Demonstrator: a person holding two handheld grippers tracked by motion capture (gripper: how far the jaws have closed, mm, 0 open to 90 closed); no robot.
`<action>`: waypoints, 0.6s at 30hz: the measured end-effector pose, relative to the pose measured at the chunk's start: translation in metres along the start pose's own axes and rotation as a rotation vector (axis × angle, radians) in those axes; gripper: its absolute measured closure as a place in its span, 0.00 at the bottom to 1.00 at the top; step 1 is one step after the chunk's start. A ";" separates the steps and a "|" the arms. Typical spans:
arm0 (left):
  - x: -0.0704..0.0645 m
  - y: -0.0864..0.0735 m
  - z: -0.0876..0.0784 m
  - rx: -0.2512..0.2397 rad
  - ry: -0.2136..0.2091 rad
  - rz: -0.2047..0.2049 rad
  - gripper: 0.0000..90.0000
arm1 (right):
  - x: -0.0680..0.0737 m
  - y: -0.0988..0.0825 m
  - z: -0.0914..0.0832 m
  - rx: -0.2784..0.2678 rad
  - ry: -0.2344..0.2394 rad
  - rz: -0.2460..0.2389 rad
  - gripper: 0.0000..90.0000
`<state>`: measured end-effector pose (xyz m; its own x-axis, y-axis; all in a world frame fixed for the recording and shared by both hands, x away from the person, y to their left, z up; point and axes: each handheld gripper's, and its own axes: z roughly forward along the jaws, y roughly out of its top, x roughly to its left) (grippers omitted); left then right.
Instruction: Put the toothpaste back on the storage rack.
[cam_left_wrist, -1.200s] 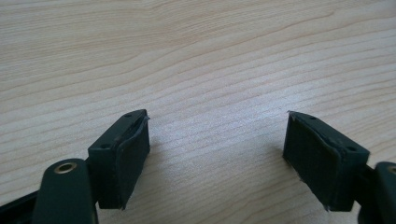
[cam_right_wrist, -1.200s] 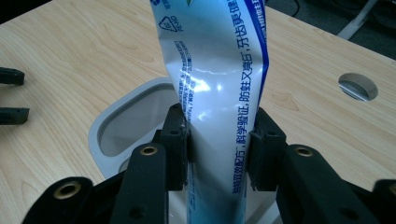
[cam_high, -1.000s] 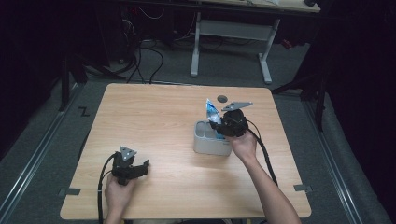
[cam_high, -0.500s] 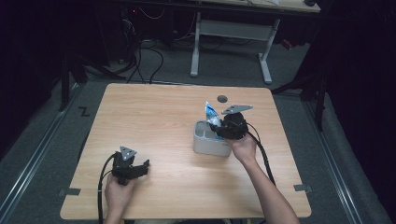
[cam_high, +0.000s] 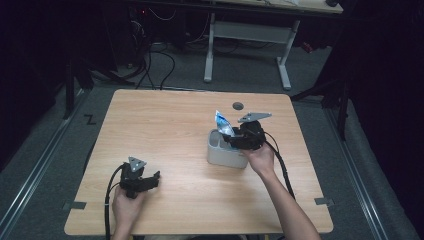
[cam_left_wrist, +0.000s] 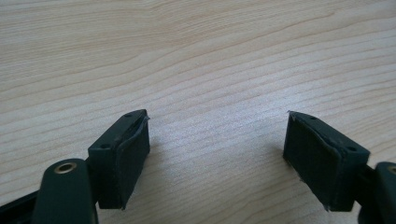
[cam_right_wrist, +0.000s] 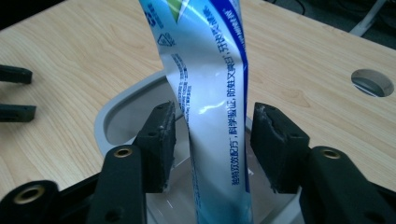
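A blue and white toothpaste tube stands upright in a grey holder on the wooden table. My right gripper straddles the tube just above the holder's rim. Its jaws have just been opening, and there is a gap between each pad and the tube. In the high view the tube sticks up out of the holder, with the right gripper beside it. My left gripper rests near the table's front left. In its own view the left gripper is open over bare wood.
A round cable hole lies in the table behind the holder. The left gripper's jaws show far off at the left edge of the right gripper view. Desk legs and cables stand on the floor beyond the table.
The tube's top has shifted slightly left and down into the holder. Both hands have stayed where they were.
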<state>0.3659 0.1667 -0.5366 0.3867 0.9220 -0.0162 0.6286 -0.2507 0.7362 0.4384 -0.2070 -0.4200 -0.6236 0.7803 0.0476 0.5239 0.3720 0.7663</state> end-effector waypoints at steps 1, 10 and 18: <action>0.000 0.000 0.000 0.000 0.000 0.000 0.26 | -0.001 0.000 -0.002 -0.008 0.001 0.001 0.54; 0.000 0.000 0.000 0.000 0.000 0.000 0.26 | -0.004 -0.001 -0.019 -0.069 0.027 0.036 0.52; 0.000 0.000 0.000 0.000 0.001 0.000 0.26 | -0.005 -0.002 -0.029 -0.090 0.021 0.035 0.51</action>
<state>0.3659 0.1666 -0.5366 0.3867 0.9221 -0.0155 0.6284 -0.2512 0.7362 0.4238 -0.2259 -0.4033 -0.6181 0.7811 0.0883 0.4924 0.2971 0.8181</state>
